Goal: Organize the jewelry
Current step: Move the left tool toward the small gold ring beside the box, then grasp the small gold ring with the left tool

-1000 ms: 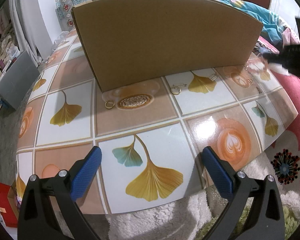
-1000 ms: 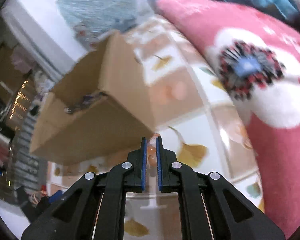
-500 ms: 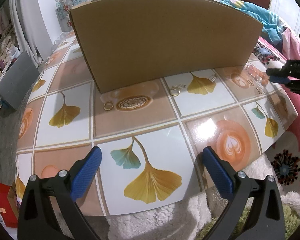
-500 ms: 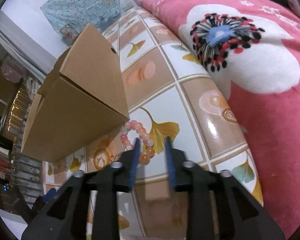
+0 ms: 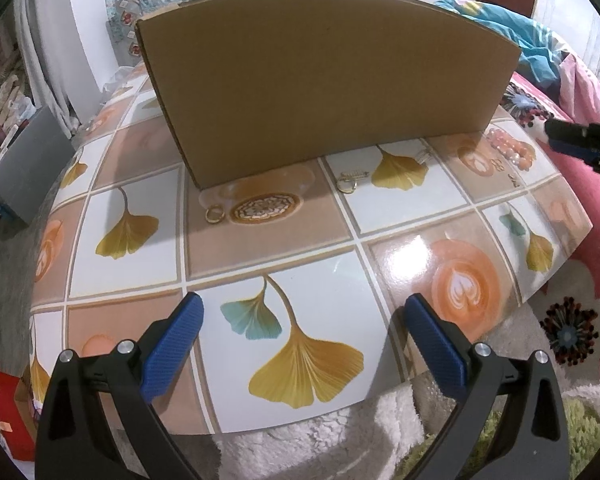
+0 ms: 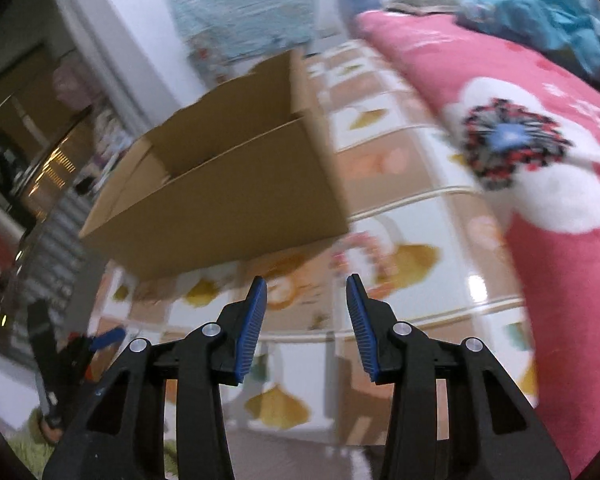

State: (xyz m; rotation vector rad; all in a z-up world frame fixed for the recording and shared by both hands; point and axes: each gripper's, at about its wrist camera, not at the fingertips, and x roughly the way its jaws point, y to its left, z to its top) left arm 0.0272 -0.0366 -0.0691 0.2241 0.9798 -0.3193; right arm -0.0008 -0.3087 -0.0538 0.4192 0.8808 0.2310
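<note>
A brown cardboard box (image 5: 324,96) stands open-topped on the tiled table (image 5: 284,256). A pink bead bracelet (image 5: 510,150) lies on the table by the box's right corner; in the blurred right wrist view the bracelet (image 6: 356,248) lies ahead of the fingers. My right gripper (image 6: 307,284) is drawn back from it, jaws opening, nothing between them. A gold ring (image 5: 213,215), a gold clasp piece (image 5: 350,182) and small earrings (image 5: 498,166) lie along the box's front. My left gripper (image 5: 304,308) hangs open over the table's near edge, holding nothing.
A pink flowered blanket (image 6: 540,160) borders the table on the right. A white shaggy rug (image 5: 300,452) lies below the near edge. A grey box (image 5: 24,168) stands on the floor at the left. The right gripper (image 5: 580,140) shows at the right edge of the left wrist view.
My right gripper, shut on the pink bracelet a second ago, set it down by the box's corner, opened and pulled back. The left gripper has not moved.
</note>
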